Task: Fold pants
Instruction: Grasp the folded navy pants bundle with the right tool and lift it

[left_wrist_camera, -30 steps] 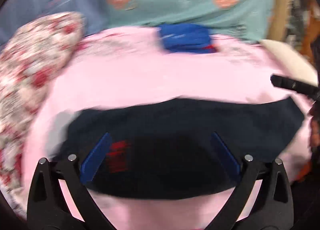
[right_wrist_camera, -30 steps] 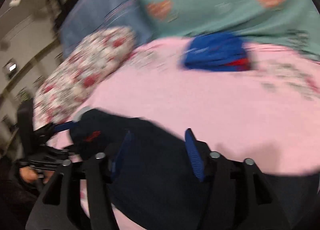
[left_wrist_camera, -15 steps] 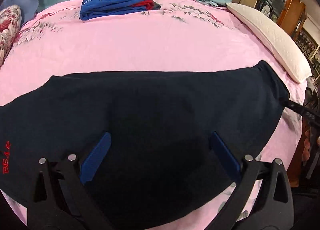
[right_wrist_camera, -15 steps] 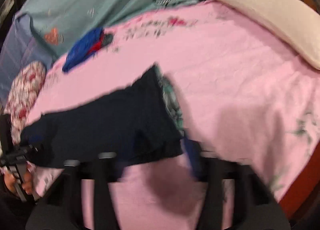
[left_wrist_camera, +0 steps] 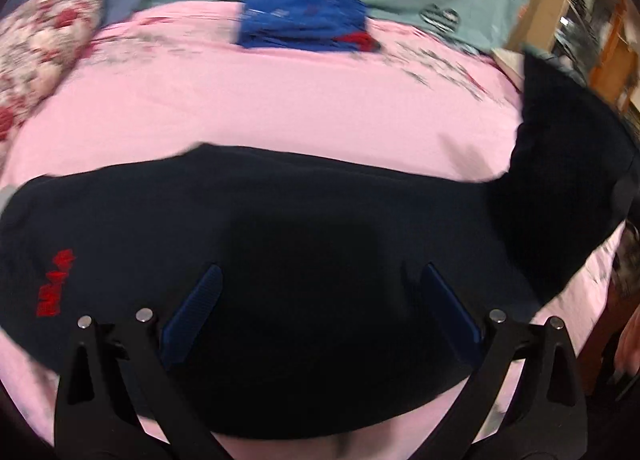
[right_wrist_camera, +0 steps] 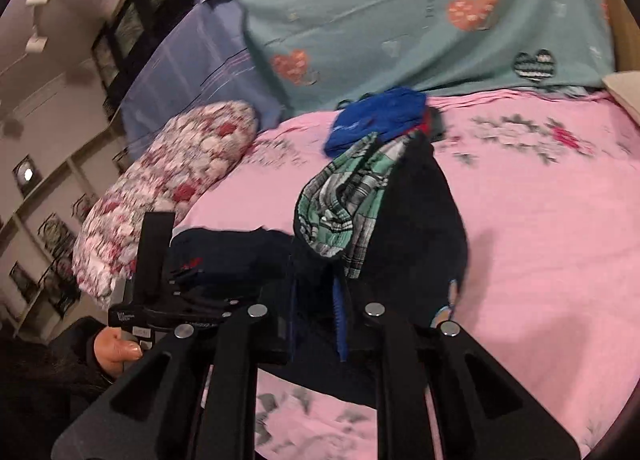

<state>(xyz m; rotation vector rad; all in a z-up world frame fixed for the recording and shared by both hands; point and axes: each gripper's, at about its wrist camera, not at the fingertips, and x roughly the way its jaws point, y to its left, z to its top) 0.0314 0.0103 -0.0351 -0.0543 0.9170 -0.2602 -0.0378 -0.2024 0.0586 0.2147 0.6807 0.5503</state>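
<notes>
Dark navy pants (left_wrist_camera: 304, 260) with red lettering lie across a pink bed sheet (left_wrist_camera: 280, 99). My left gripper (left_wrist_camera: 318, 300) is open and hovers over the middle of the pants, holding nothing. My right gripper (right_wrist_camera: 316, 320) is shut on the waist end of the pants (right_wrist_camera: 416, 227), lifted off the bed so the green plaid lining (right_wrist_camera: 344, 203) shows. In the left wrist view this lifted end (left_wrist_camera: 568, 179) stands up at the right. The left gripper's body (right_wrist_camera: 156, 284) shows at the left of the right wrist view.
A folded blue garment (left_wrist_camera: 304, 23) lies at the far side of the bed. A red floral pillow (left_wrist_camera: 40, 47) is at the left, a teal heart-print cover (right_wrist_camera: 420, 19) behind. Wooden furniture (left_wrist_camera: 600, 27) stands at the right.
My right gripper has lifted the waist end of the pants and carried it toward the other end. The left gripper stayed open above the middle of the pants.
</notes>
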